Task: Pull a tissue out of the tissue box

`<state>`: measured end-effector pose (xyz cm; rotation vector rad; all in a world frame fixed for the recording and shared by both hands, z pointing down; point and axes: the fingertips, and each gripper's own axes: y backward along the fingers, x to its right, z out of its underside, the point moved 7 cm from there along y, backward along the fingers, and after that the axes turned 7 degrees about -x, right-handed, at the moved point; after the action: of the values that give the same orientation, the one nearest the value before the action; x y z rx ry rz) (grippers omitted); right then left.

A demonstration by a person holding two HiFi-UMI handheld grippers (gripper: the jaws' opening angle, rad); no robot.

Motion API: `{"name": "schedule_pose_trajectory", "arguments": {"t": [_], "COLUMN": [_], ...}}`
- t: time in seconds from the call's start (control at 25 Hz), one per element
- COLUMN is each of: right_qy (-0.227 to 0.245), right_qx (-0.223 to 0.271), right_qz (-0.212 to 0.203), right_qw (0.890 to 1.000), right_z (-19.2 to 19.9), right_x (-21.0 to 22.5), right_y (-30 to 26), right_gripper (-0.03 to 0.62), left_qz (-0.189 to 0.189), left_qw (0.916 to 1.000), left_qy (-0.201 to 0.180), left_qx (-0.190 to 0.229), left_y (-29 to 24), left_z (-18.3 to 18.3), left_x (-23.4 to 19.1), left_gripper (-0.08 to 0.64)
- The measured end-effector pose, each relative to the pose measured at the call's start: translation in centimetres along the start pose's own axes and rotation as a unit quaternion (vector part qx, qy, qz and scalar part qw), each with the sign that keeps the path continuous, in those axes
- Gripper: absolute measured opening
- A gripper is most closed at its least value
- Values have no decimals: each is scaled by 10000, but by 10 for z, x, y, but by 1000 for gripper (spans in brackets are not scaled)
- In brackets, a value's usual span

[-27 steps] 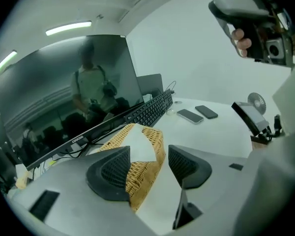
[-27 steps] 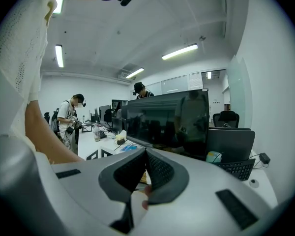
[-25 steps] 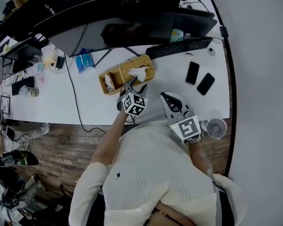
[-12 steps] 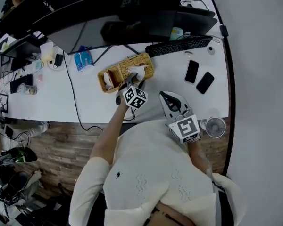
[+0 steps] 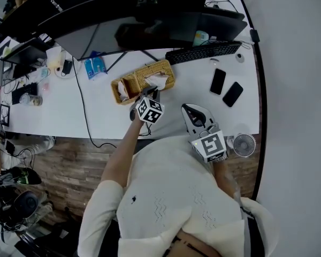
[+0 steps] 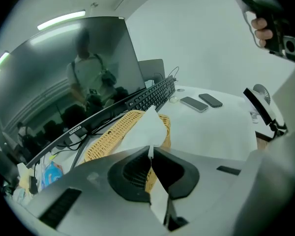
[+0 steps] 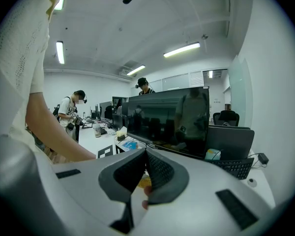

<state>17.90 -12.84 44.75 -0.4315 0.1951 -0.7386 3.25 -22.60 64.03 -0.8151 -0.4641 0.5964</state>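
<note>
The tissue [image 6: 147, 127] stands up from the woven tissue box [image 6: 108, 141], far on the tabletop [image 5: 203, 90]. The left tongs [image 6: 150, 154] have just closed and pinch its edge; the right tongs [image 7: 145, 154] wait shut and empty, near right. Grasping looks done; next, a steady pull up.

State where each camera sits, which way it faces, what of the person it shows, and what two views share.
Head view: on the person's head, looking steeply down at the desk; shows the torso, left gripper and right gripper.
Left gripper view: on the left gripper, looking along jaws that have just closed on the tissue, toward the tissue box; the right hand shows.
Right gripper view: on the right gripper, looking past shut jaws toward the monitor; the left arm shows.
Shared: head and left gripper views both show the tissue box, keyboard and phones.
</note>
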Motion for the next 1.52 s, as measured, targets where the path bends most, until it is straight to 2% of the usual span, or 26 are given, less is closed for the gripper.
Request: {"name": "schedule_pose_trajectory", "arguments": {"t": [0.2, 0.6, 1.52], "right_qy": [-44, 91, 20], "right_qx": [-94, -13, -55], "right_qz": [21, -59, -4], "right_qw": [9999, 9999, 10000], "right_z": [0, 2, 4], "right_x": [-4, -16, -37], "right_y": [1, 2, 15], "right_gripper": [2, 2, 2], "left_qz": [131, 44, -39], "left_qw": [9984, 9939, 9918], "left_qy": [553, 1069, 1192], "left_qx": [22, 283, 463], "left_y": [9, 27, 50], "left_z": [11, 20, 27], "left_x": [-5, -8, -11], "left_gripper": [14, 14, 14]}}
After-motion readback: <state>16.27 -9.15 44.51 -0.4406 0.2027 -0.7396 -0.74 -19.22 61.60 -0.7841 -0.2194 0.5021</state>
